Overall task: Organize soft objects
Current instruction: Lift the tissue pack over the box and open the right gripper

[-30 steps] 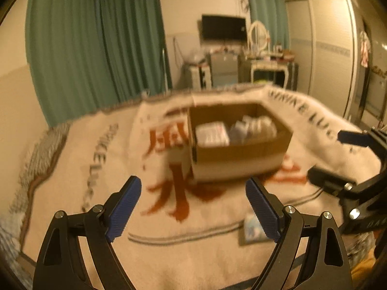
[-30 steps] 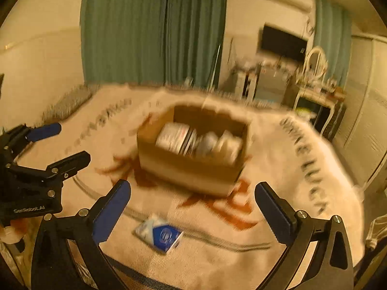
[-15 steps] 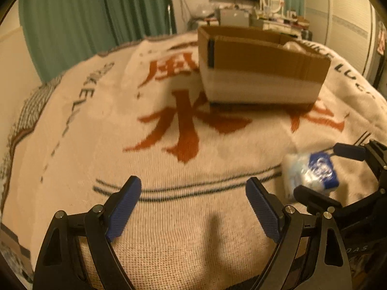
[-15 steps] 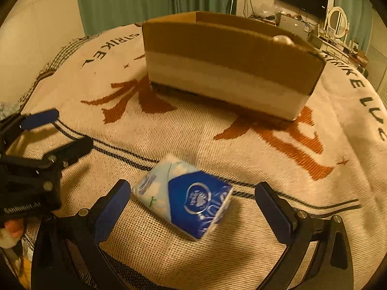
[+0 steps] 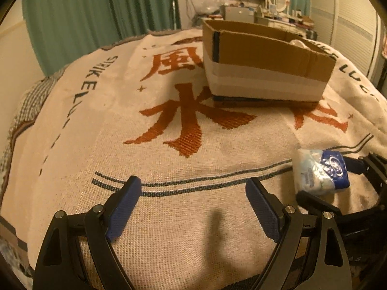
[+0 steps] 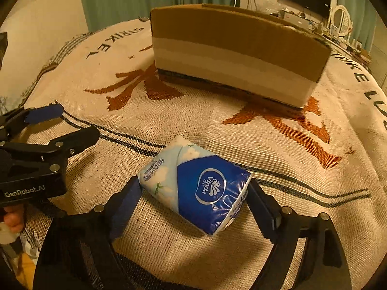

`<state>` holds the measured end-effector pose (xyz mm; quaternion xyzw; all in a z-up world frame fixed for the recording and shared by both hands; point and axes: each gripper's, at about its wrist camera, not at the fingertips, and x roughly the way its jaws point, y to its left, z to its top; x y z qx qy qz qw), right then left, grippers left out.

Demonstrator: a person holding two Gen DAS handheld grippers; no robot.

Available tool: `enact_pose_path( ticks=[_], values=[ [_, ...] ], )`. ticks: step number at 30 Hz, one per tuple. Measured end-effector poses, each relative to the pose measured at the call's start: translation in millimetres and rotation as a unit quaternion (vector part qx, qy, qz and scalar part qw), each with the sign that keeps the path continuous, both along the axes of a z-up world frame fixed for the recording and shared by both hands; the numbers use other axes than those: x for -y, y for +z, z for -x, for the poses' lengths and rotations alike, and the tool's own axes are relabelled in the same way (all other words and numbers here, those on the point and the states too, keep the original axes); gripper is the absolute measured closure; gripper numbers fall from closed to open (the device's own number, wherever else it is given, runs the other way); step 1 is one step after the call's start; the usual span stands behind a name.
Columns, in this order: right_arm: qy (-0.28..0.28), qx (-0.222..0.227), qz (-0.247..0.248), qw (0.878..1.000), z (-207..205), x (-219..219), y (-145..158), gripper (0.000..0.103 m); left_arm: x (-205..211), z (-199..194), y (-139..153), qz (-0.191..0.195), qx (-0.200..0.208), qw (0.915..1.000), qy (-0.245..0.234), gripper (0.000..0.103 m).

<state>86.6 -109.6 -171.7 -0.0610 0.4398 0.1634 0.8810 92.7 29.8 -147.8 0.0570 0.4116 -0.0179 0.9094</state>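
- Tissue pack point(image 6: 197, 188), blue and white with a Vinda logo, lies on the woven blanket point(image 6: 278, 145) between the two blue pads of the right gripper point(image 6: 193, 201); the pads sit at or just beside its ends, jaws spread wide, and I cannot tell whether they press it
- Left gripper point(image 5: 193, 205) hovers low over bare blanket with its jaws spread and nothing between them; it sits just left of the pack point(image 5: 320, 172)
- Cardboard box point(image 6: 237, 55), open-topped with pale tape bands round its lower wall, stands farther back on the red characters of the blanket, well apart from the pack
- Green curtains point(image 5: 96, 12) hang behind the bed
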Motion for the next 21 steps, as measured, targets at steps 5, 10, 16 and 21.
enact_pose_path(
  ticks=[5, 10, 16, 21],
  values=[
    [-0.015, 0.017, -0.013, 1.000, 11.6, 13.8, 17.5, 0.017, 7.4, 11.0, 15.5, 0.011, 0.018, 0.9998, -0.004, 0.014],
    [-0.025, 0.048, -0.017, 0.998, 22.5, 26.2, 46.5, 0.017, 22.6, 21.3, 39.7, 0.014, 0.047, 0.9987, -0.015, 0.014],
    [-0.034, 0.095, -0.012, 0.995, 18.9, 38.6, 88.0, 0.017, 39.4, 15.5, 96.2, 0.015, 0.102, 0.9941, -0.033, 0.014],
    [-0.040, 0.134, -0.028, 0.990, 0.2, 57.5, 138.2, 0.017, 49.8, -3.4, 145.7, 0.017, 0.150, 0.9875, -0.047, 0.014]
  ],
)
